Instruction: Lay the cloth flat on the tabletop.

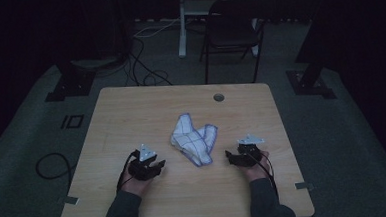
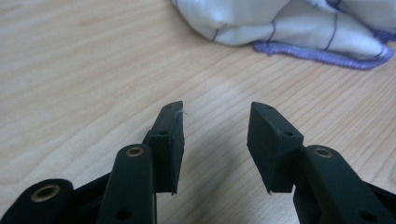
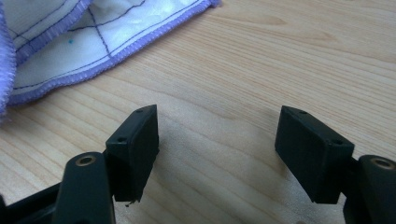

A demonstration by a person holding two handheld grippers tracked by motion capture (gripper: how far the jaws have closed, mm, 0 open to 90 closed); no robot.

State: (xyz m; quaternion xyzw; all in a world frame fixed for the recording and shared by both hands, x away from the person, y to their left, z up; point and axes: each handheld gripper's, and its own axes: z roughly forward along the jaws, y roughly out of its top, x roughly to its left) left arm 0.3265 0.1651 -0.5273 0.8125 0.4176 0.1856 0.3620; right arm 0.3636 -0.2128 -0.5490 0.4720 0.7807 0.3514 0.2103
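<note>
A crumpled white cloth [image 1: 194,140] is seen at the frame's centre on the desk [image 1: 131,111]. Both the left hand-held gripper [image 1: 156,168] and right hand-held gripper [image 1: 232,157] are held apart, empty. Soft, probably light, it is best pinched at its purple hem.

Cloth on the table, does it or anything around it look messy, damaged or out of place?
The white cloth with purple edging lies crumpled and folded over itself mid-table, not spread flat. No tear or spill shows. The left claw and right claw sit open on either side, holding nothing.
</note>
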